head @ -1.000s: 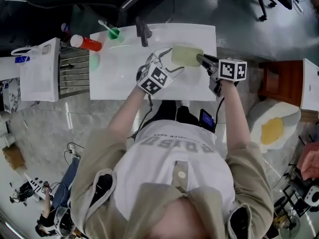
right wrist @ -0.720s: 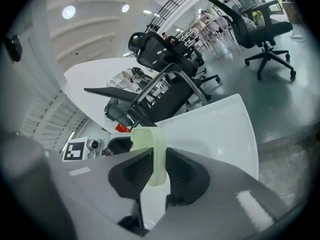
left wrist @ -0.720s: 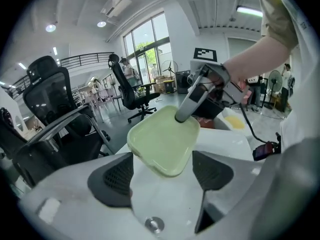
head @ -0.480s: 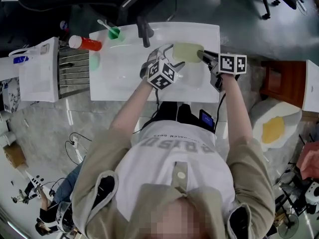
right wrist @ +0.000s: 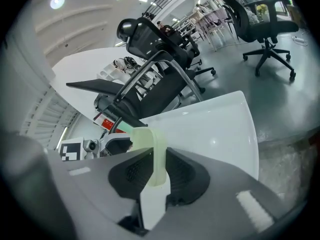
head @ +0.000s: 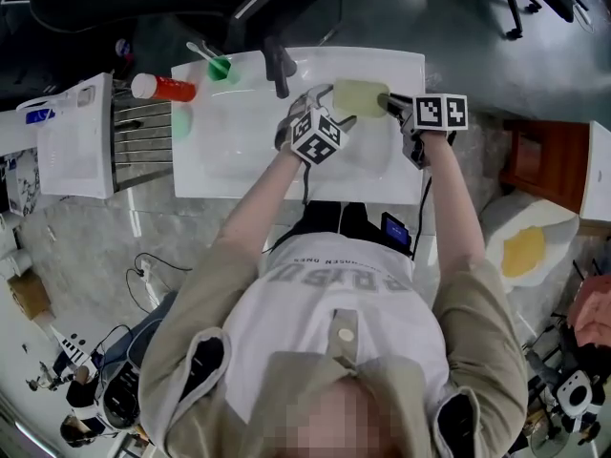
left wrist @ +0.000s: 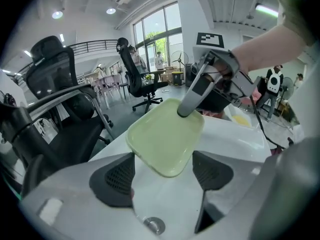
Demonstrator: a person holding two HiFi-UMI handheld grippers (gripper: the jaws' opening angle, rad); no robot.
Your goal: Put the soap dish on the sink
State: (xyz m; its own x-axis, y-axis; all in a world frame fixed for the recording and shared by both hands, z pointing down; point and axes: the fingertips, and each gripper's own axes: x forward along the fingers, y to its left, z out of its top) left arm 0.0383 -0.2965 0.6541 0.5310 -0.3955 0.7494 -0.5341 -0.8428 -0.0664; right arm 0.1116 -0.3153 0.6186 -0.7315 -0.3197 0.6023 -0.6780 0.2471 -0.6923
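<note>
Pale-green soap dish (head: 360, 97), carried over white sink (head: 229, 165), not yet set down
Right gripper (right wrist: 154, 166): jaws narrowed onto the dish's rim at one edge, a pinch that likely leaves the underside free to land on the sink's ledge. Left gripper (left wrist: 162, 176): jaws spread wide, holding nothing, one each side of the dish's near corner without touching, probably ready to steady it. Dish hangs tilted above the basin, near the faucet (head: 277, 65), drain (left wrist: 152, 225) below
</note>
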